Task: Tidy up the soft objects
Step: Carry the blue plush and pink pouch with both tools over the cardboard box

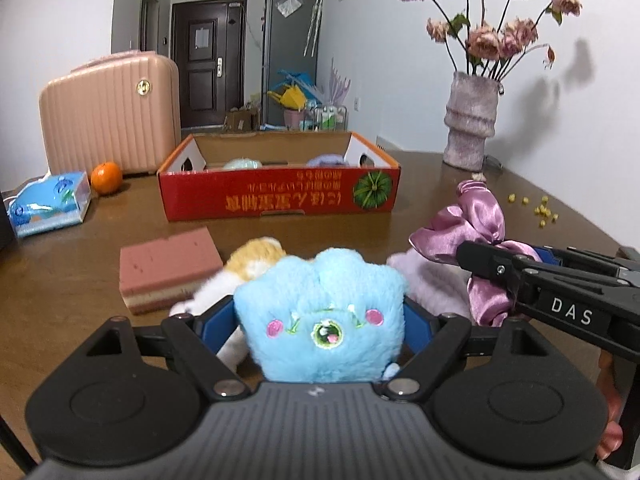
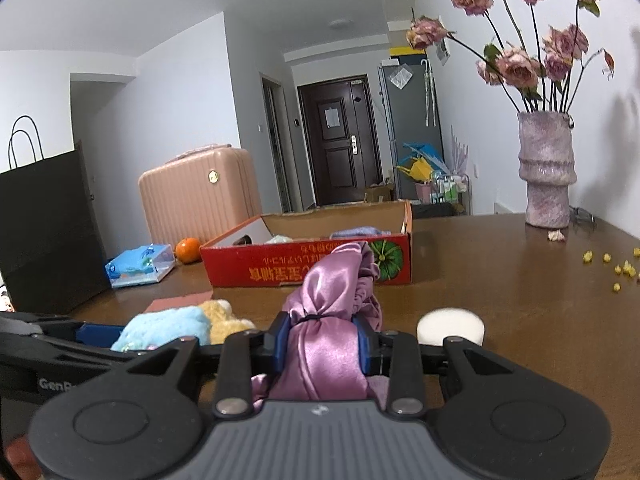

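Observation:
My left gripper (image 1: 318, 320) is shut on a fluffy blue plush toy (image 1: 320, 292), its blue pads pressing both sides, lifted a little above the brown table (image 1: 100, 240). Under it lie an orange-and-white plush (image 1: 256, 260) and a pale lavender fluffy piece (image 1: 424, 280). My right gripper (image 2: 324, 340) is shut on a bunched purple satin scrunchie (image 2: 336, 280), just right of the blue plush. Ahead stands an open red cardboard box (image 1: 276, 196) with a pale green and a lavender soft item inside. A pink sponge block (image 1: 168, 268) lies to the left, a white round puff (image 2: 450, 326) to the right.
A fuzzy purple vase (image 1: 472, 120) of dried flowers stands at the back right, with yellow crumbs (image 1: 540, 206) near it. A blue tissue pack (image 1: 48, 204), an orange (image 1: 106, 178) and a pink suitcase (image 1: 112, 112) are at the left. A black paper bag (image 2: 44, 232) stands farther left.

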Available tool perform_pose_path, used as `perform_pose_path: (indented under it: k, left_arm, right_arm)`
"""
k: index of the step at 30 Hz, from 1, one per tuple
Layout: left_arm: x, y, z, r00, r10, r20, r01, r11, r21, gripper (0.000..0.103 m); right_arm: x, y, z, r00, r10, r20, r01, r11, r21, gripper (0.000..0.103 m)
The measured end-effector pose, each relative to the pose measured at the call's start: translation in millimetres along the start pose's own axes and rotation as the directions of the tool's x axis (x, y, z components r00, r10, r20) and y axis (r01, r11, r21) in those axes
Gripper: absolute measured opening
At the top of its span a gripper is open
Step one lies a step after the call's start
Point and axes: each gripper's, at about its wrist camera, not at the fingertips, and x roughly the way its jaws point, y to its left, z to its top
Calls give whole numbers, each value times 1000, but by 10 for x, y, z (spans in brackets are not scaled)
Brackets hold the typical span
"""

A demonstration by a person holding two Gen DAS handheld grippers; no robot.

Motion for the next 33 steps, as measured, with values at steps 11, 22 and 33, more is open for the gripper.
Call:
perform_pose_path:
  k: [11,22,33]
  left_arm:
    - [-20,228,267,997,-2,77,3,1000,-19,85]
    - [83,428,579,991,23,135,-19,999,-32,85]
    - [255,541,921,982,41,186,-34,999,-43,85]
  right_arm:
    - [166,100,266,999,-10,33,11,999,-40,32]
    - [407,211,508,999,-4,53,9,996,-84,32]
    - [698,242,759,997,2,76,6,995,-104,32]
